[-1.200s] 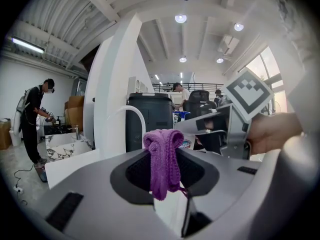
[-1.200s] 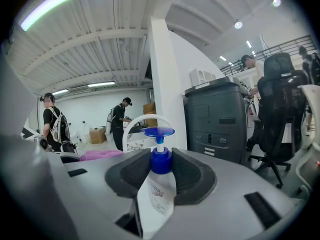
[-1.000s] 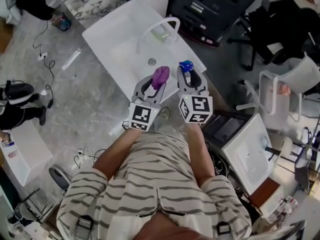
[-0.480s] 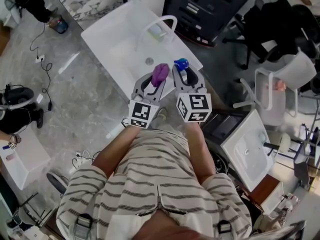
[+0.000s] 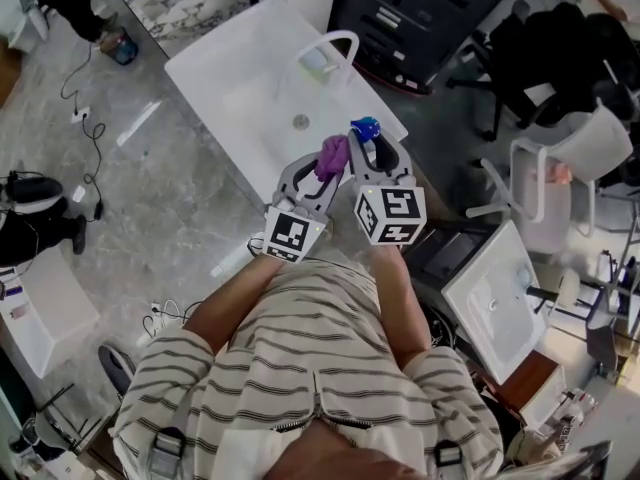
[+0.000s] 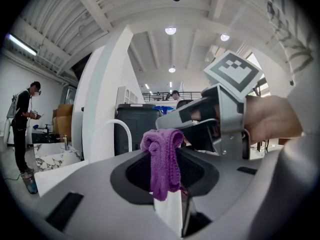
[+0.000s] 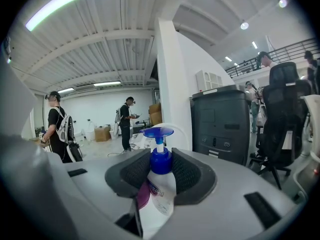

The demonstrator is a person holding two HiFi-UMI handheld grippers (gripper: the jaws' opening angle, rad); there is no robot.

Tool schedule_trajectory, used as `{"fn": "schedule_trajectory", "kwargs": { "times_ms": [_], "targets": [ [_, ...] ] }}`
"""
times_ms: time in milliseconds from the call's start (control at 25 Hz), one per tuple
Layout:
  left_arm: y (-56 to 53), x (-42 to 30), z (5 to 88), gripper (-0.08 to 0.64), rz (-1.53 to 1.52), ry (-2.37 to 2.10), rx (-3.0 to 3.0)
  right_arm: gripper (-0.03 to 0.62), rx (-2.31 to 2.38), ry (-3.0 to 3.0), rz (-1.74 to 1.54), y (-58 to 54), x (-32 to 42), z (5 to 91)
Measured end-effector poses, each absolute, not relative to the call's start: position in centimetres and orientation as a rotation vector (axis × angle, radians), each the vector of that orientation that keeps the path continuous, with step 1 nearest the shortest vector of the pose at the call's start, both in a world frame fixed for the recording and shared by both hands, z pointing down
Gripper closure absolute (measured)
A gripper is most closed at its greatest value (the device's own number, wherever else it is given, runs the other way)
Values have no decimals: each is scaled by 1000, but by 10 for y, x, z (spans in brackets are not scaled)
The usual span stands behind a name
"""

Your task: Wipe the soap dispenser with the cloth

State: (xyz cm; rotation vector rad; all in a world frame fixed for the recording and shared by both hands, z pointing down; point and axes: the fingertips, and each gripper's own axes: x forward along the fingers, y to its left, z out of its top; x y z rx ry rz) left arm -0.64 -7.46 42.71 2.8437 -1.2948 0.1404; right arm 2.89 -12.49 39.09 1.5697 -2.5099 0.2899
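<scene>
A white soap dispenser with a blue pump top stands upright between the jaws of my right gripper, which is shut on it and holds it in the air over the near edge of the white sink. A purple cloth hangs bunched from my left gripper, which is shut on it. In the head view the cloth lies right beside the dispenser's left side; a purple patch shows against the bottle in the right gripper view, so they look to be touching.
The sink has a curved white faucet and a drain. A black cabinet stands behind it, chairs at the right, and a second white basin at the lower right. People stand far off on the grey floor.
My left gripper has swung the purple cloth rightward until it meets the dispenser's side. The right gripper and the bottle have barely shifted.
</scene>
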Motion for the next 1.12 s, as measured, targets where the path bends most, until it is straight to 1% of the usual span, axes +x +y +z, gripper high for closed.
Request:
{"fn": "schedule_trajectory", "kwargs": {
  "times_ms": [560, 840, 1120],
  "targets": [
    [-61, 23, 435, 443, 107, -1115, 2946, 457, 1572, -2487, 273, -122, 32, 388],
    [-54, 43, 443, 443, 138, -1015, 3004, 459, 1557, -2508, 258, -117, 25, 382],
    [-55, 45, 463, 442, 201, -993, 2979, 459, 1564, -2527, 279, -115, 27, 378]
  ]
}}
